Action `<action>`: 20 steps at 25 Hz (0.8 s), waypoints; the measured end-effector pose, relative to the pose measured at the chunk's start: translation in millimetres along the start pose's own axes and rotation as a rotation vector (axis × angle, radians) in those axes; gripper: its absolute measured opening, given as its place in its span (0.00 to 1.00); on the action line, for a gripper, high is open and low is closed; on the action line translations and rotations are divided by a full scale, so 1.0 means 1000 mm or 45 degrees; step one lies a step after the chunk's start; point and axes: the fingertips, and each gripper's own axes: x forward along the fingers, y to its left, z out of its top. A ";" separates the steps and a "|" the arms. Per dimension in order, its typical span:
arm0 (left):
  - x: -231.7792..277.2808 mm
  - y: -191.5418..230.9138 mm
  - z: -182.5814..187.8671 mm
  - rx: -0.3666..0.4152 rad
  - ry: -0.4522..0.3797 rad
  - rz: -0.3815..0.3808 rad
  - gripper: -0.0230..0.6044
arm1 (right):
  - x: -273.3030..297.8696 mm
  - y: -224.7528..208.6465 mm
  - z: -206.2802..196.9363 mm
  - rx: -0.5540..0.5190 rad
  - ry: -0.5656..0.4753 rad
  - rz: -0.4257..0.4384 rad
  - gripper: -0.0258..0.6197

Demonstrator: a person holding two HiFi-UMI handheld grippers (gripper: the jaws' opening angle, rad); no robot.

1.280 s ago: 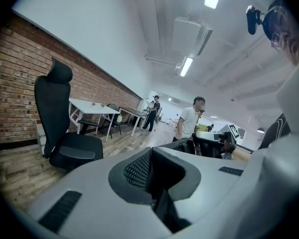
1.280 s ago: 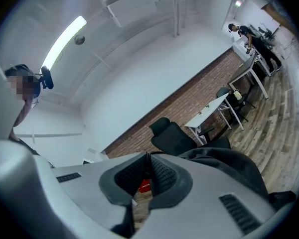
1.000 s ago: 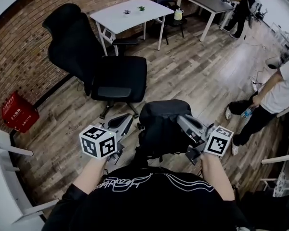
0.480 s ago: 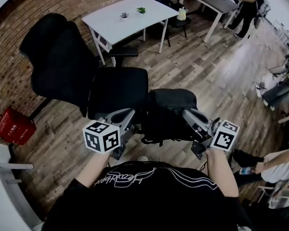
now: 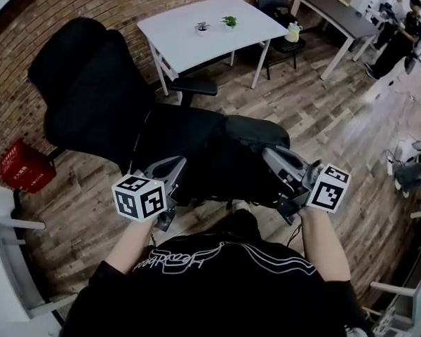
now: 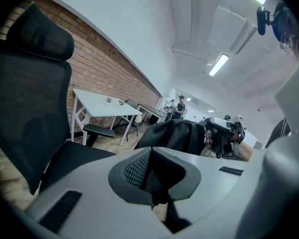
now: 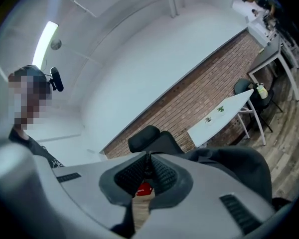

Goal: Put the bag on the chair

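A black bag [image 5: 247, 154] hangs between both grippers, over the front of the seat of a black office chair [image 5: 170, 133]; whether it rests on the seat I cannot tell. My left gripper [image 5: 174, 168] is at the bag's left side, shut on a thin black strap that hangs below its jaws in the left gripper view [image 6: 150, 153]. My right gripper [image 5: 272, 157] is at the bag's right side, jaws together [image 7: 148, 159], with a dark strap trailing beneath. The bag's bulk [image 6: 175, 136] [image 7: 239, 164] shows just past each gripper. The chair's tall backrest [image 5: 81, 97] stands to the left.
A white table [image 5: 210, 28] with small plants stands behind the chair against the brick wall. A red basket [image 5: 24, 167] sits on the floor at left. A dark table [image 5: 337, 11], a second chair [image 5: 275, 5] and a person [image 5: 400, 39] are at the far right. White furniture [image 5: 7, 258] is near left.
I have stepped toward the office chair. Both grippers carried the bag forward, from over the floor to over the chair's seat. The grips look unchanged.
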 end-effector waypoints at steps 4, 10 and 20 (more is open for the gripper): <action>0.009 0.029 0.018 -0.093 -0.077 0.171 0.09 | 0.036 -0.015 0.023 0.010 0.115 0.164 0.05; 0.008 0.041 0.035 -0.260 -0.217 0.425 0.09 | 0.083 -0.030 0.041 0.055 0.344 0.427 0.05; -0.042 0.053 0.007 -0.439 -0.404 0.840 0.09 | 0.179 -0.045 0.035 0.122 0.571 0.712 0.05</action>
